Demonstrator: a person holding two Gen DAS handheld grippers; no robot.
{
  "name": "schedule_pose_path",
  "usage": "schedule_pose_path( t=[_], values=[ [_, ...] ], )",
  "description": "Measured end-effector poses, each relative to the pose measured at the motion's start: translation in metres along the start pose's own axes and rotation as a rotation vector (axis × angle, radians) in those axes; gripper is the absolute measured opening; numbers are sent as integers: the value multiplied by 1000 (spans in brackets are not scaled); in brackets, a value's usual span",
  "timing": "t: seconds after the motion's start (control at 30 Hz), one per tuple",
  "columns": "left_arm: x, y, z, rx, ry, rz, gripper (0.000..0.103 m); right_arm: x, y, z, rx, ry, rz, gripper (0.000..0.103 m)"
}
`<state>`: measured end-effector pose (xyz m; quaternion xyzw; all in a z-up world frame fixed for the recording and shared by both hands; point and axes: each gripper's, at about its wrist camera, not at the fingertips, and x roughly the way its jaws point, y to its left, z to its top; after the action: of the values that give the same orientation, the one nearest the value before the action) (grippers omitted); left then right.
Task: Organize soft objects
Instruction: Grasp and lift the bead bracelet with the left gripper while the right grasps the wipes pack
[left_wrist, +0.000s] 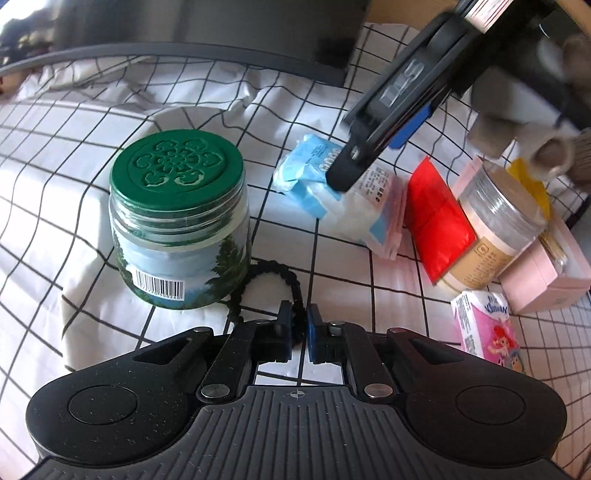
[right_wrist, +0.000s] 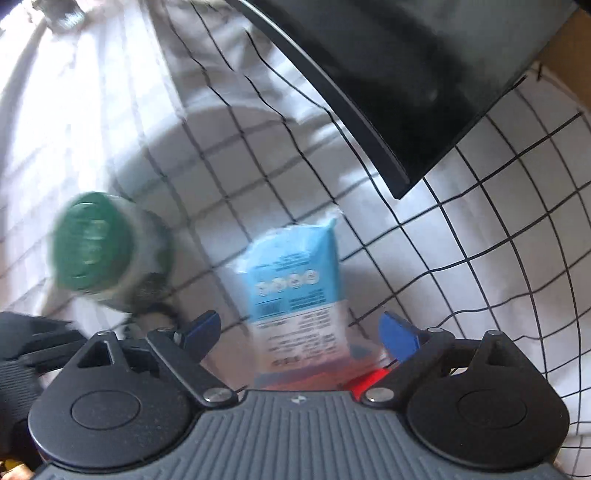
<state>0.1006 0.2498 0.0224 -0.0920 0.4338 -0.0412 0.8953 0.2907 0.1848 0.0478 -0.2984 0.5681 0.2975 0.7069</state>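
1. Two grippers work: the left gripper is clenched on the black braided cord beside the green-lidded jar.
2. The right gripper, jaws spread, straddles the blue tissue pack, right of the jar.
3. Likely next: lower and close gently.

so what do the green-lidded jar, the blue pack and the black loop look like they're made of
Jar: clear glossy wall, plastic or glass, with a matte embossed green lid, likely plastic.
Blue pack: thin shiny crinkled film around soft white contents.
Black loop: matte and knotty, probably braided cord or elastic, pinched in the left gripper.
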Motion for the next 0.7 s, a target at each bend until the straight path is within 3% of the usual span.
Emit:
schedule_pose_path(
  t=[0.23,0.27,0.33,0.47,0.7],
  values=[
    [2,2,2,-26,5,-5,10,22,-7,4,62,33,67,90],
    [2,1,1,-28,3,-3,10,24,-6,4,70,35,72,85],
    [2,-1,2,-27,3,1,10,24,-4,2,92,43,85,53],
    [3,-3,2,-36,4,5,10,-1,0,-4,144,-12,147,51],
    [-24,-17,7,-26,-31,-26,9,-100,-2,-33,174,-225,156,51]
  ],
)
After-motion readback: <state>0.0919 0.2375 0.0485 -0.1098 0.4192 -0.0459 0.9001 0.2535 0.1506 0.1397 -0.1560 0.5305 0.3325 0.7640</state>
